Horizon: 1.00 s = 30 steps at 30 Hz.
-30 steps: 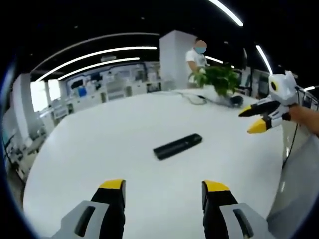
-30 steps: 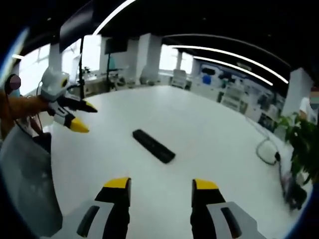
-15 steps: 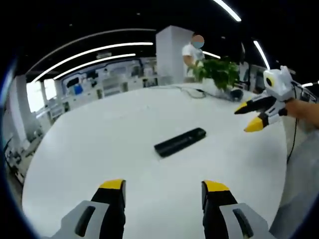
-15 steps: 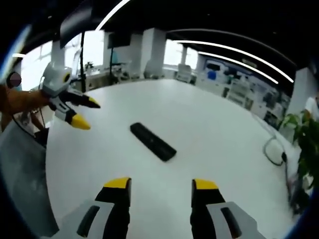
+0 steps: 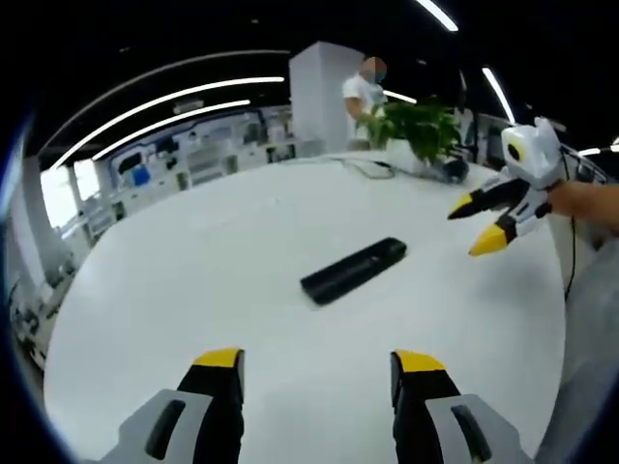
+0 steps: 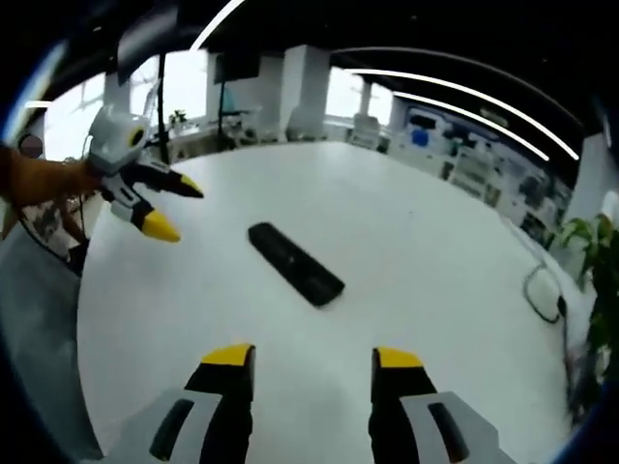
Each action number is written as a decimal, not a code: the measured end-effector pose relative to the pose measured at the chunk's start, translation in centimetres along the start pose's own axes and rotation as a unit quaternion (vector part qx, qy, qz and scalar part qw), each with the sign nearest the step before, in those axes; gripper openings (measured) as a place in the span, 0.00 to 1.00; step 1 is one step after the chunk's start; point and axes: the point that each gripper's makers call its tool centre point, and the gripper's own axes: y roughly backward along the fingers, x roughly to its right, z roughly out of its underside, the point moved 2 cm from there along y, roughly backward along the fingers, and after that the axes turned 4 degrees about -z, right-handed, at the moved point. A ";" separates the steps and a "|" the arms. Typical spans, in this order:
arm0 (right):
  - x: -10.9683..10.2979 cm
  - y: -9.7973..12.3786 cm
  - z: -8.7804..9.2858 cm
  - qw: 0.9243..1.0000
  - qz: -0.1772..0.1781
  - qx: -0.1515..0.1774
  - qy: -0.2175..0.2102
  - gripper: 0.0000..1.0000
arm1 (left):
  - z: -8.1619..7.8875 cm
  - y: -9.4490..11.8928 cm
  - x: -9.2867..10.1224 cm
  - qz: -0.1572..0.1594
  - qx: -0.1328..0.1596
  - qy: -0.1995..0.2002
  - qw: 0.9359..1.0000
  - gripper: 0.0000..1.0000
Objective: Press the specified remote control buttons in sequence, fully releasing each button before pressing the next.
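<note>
The black remote control lies flat on the white round bench, near its middle and apart from everything else on it. The buttons cannot be made out in either view.

Left claw: released, jaws parted with nothing between them, held above the bench short of the remote. In the right gripper view it enters from the left, yellow tips spread, off the remote's near end.

Right claw: released, jaws apart and empty, likewise short of the remote. In the left gripper view it appears at the right, tips open, beside the remote's far end and clear of it.

Neither claw touches the remote. No press appears to have begun at this moment.

Other items: a potted plant and a cable at the far edge of the bench; a person stands beyond.

Risks, in judgement:
- The remote is unrestrained on a smooth bench; a press off its centre line could tip or slide it.
- A parted claw may bridge two buttons; a narrower tip would be safer.
- With the buttons unreadable from this standoff, the wrong key could be struck.
- A hasty lift between presses may leave a button not fully released.
</note>
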 end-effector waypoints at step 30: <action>2.9 -3.8 -0.9 0.999 -0.040 -0.004 0.036 0.44 | -1.2 -4.3 -1.1 0.048 -0.020 -0.057 0.997 0.61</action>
